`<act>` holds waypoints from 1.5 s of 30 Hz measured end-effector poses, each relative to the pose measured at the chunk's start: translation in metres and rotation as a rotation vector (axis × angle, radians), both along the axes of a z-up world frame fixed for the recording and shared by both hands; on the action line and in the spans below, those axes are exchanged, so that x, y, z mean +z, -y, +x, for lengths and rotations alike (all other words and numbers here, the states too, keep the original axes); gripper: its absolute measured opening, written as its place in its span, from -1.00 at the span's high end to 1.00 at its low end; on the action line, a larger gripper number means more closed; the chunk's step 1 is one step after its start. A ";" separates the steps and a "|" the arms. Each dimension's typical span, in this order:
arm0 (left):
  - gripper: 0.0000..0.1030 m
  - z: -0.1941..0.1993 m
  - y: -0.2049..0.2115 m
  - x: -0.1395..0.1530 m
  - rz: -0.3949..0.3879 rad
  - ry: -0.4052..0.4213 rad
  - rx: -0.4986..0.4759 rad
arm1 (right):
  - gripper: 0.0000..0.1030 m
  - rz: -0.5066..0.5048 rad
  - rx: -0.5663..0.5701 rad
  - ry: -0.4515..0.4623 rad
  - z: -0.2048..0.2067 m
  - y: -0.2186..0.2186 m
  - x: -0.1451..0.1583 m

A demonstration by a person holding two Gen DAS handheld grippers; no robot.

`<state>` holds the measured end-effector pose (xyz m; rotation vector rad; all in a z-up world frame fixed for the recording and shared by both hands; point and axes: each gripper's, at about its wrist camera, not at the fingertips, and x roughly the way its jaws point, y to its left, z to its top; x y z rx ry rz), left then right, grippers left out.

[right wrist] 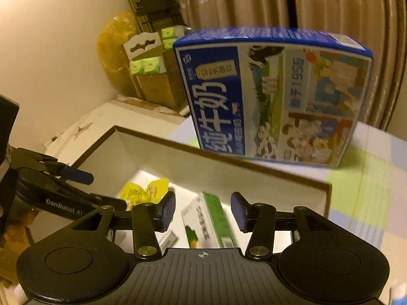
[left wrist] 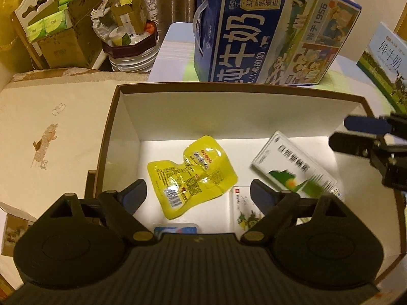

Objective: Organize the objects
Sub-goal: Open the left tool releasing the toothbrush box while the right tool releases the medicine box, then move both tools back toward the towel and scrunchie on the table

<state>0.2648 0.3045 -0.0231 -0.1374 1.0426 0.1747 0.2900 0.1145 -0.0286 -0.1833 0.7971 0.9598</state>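
The left gripper (left wrist: 198,195) is held with jaws apart and empty above the yellow pouch (left wrist: 192,175) in the open box (left wrist: 127,117). The right gripper (right wrist: 202,212), likewise spread and empty, is poised over the white-green carton (right wrist: 211,218), apparently just dropped there for sorting.

Ahead of the fingers, a blue milk carton (left wrist: 269,30) stands upright on the bench (right wrist: 368,167). Far left: stacked cardboard boxes (left wrist: 58,40), full waste bin (left wrist: 129,38).
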 end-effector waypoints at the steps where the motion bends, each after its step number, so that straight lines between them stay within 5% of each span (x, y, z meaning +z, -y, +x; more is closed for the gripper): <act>1: -0.69 -0.002 0.001 0.002 -0.003 0.002 0.002 | 0.08 -0.005 -0.006 -0.008 -0.003 0.003 0.001; 22: -0.78 -0.066 0.037 0.053 -0.030 0.117 0.012 | 0.02 0.021 -0.130 -0.072 -0.069 0.069 0.032; 45: -0.78 -0.138 0.111 0.062 -0.034 0.109 -0.041 | 0.01 0.028 -0.167 -0.093 -0.137 0.140 0.047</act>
